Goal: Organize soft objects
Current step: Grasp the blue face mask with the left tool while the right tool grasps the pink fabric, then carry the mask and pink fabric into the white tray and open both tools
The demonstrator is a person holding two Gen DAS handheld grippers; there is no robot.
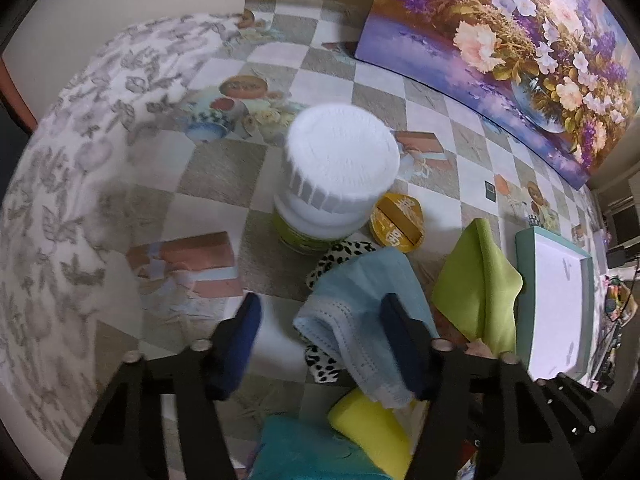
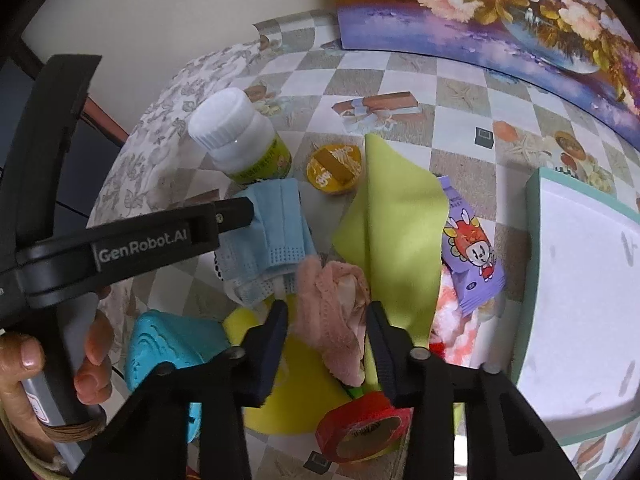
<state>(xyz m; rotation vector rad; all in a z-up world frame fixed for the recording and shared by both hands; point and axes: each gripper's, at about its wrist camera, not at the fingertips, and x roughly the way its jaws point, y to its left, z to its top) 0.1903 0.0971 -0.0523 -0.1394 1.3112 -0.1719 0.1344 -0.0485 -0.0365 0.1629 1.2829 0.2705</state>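
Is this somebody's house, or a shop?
Most likely a home. The table wears a checked tablecloth printed with gifts, a flower painting leans against the wall, and household bits like a face mask and a white-capped bottle lie about.

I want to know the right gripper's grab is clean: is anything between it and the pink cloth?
Nothing visible does. The pink cloth already lies between the right gripper's fingers, on top of the pile, with the green cloth just beside it.

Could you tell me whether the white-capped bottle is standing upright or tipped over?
Upright: the bottle stands on its base with its cap on top.
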